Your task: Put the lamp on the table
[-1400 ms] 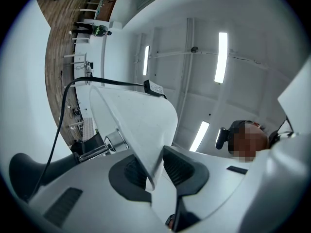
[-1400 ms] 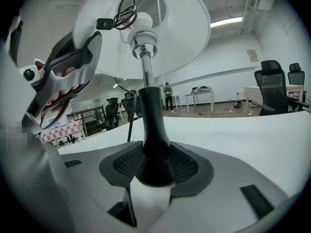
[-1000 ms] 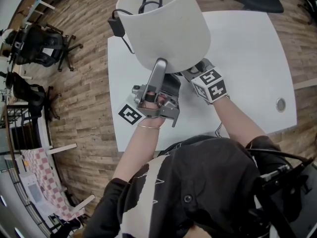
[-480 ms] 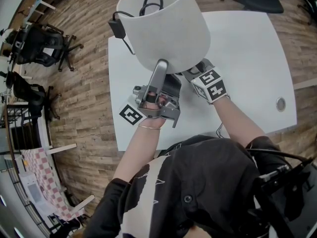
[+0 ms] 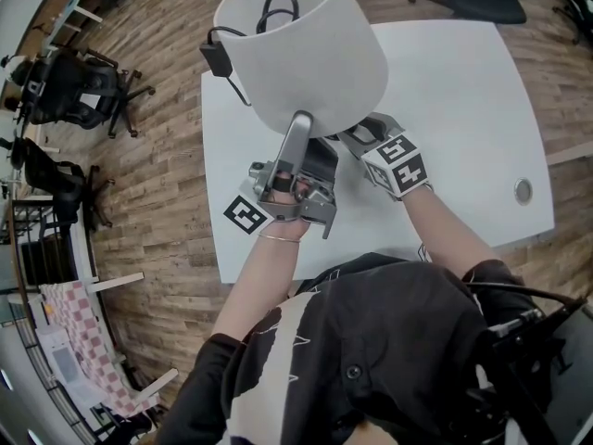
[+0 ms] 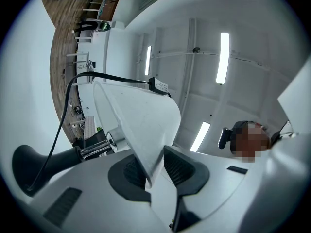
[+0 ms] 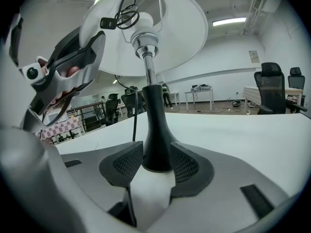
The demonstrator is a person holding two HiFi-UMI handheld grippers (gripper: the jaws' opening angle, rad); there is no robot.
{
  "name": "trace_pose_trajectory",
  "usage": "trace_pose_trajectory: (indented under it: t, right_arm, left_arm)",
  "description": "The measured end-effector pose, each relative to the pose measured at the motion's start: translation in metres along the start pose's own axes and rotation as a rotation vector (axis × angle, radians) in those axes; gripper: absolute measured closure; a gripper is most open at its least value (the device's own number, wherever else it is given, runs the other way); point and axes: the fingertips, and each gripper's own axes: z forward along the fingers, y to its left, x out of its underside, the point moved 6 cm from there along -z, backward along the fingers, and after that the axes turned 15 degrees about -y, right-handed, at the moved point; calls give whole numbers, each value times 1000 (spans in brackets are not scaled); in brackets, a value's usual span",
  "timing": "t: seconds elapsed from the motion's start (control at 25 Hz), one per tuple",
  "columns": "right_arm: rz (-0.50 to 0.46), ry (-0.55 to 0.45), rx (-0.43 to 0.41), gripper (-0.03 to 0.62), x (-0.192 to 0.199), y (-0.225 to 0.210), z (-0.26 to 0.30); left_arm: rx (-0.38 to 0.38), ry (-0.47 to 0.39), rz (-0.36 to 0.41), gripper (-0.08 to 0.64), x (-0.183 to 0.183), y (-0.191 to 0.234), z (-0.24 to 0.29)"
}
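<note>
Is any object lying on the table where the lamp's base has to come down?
Nothing visible does. In the right gripper view the white table around the lamp is bare; only the lamp's own cord hangs beside it. In the head view the shade hides that spot.

The lamp (image 5: pixel 306 54) shifts slightly left and away in the head view, so its shade's far rim now runs off the top edge. The black adapter (image 5: pixel 215 58) hanging beside it sits a little lower. The right tongs (image 5: pixel 369 133) nudge slightly rightward.
</note>
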Motion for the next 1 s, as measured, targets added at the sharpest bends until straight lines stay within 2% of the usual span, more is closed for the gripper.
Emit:
trace_pose_trajectory:
  t: [0.2,0.56,1.0]
  right_arm:
    - [15,-49,27,413,-5,4,-18]
    - [-8,-105,-19,413,-34,22,-38]
    - [-18,-156,-44,413,-55,43,-89]
  left_arm:
    - [2,5,-1,472,7,-3,-4]
    - [1,17,-11,472,11,-5,-5]
    - [-11,27,-3,467,22,-8,-17]
